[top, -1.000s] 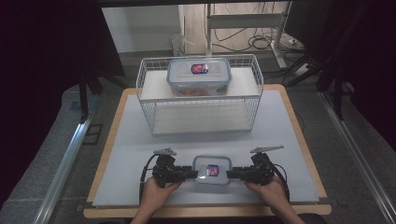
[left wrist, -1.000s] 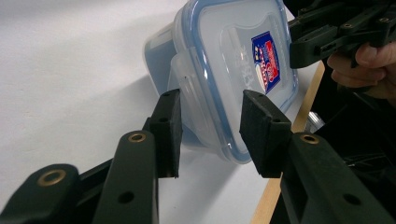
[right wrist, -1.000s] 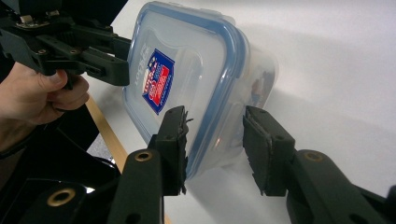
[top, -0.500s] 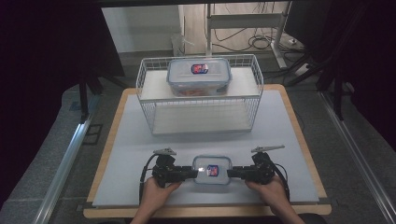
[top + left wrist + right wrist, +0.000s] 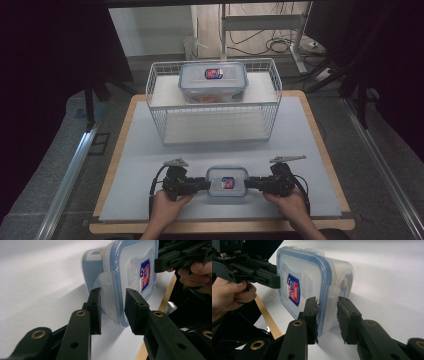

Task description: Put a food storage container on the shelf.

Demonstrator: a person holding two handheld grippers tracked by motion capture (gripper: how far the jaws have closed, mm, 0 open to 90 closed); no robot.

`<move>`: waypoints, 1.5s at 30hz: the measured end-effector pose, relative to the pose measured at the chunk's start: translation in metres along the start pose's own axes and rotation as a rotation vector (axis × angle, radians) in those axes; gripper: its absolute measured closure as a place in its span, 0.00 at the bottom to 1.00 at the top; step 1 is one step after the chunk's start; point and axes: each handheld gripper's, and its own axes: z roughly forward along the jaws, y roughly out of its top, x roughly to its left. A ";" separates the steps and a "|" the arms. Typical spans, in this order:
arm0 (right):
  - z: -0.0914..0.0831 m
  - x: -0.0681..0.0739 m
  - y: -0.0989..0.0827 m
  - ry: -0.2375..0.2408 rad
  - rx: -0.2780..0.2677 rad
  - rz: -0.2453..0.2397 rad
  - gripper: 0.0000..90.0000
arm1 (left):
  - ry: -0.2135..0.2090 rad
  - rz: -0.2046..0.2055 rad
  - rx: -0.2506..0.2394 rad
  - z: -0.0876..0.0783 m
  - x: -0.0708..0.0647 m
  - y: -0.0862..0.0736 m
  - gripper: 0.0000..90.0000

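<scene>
A small clear container (image 5: 227,181) with a blue-rimmed lid and a red-and-blue label lies near the table's front edge. My left gripper (image 5: 206,184) is at its left end and my right gripper (image 5: 249,183) at its right end. In the left gripper view the jaws (image 5: 113,307) straddle the lid's raised latch flap (image 5: 106,287). They have just been closing, and a thin gap is left at one pad. In the right gripper view the jaws (image 5: 327,315) straddle the opposite lid edge (image 5: 323,290). These too have been closing, without pressing.
A white wire basket (image 5: 215,130) stands at the back of the grey mat, with a larger lidded container (image 5: 213,81) on its upper shelf. The table's wooden edge (image 5: 220,226) runs just behind my hands. Dark floor and metal rails flank the table.
</scene>
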 end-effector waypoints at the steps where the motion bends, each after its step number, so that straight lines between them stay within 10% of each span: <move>1: 0.000 0.000 0.000 0.000 -0.005 -0.001 0.79 | 0.001 0.000 -0.003 0.000 0.000 0.000 0.76; 14: 0.006 -0.013 0.009 0.038 0.015 0.048 0.73 | -0.005 -0.041 0.020 0.007 0.008 0.010 0.68; 27: 0.027 -0.028 0.027 0.016 0.055 0.087 0.40 | -0.034 -0.150 -0.003 0.020 0.034 0.020 0.42; 32: 0.034 -0.029 0.029 0.057 0.069 0.123 0.42 | -0.094 -0.171 -0.004 0.025 0.036 0.021 0.44; 45: 0.024 -0.018 0.027 0.027 0.047 0.094 0.53 | -0.053 -0.125 -0.009 0.019 0.022 0.021 0.53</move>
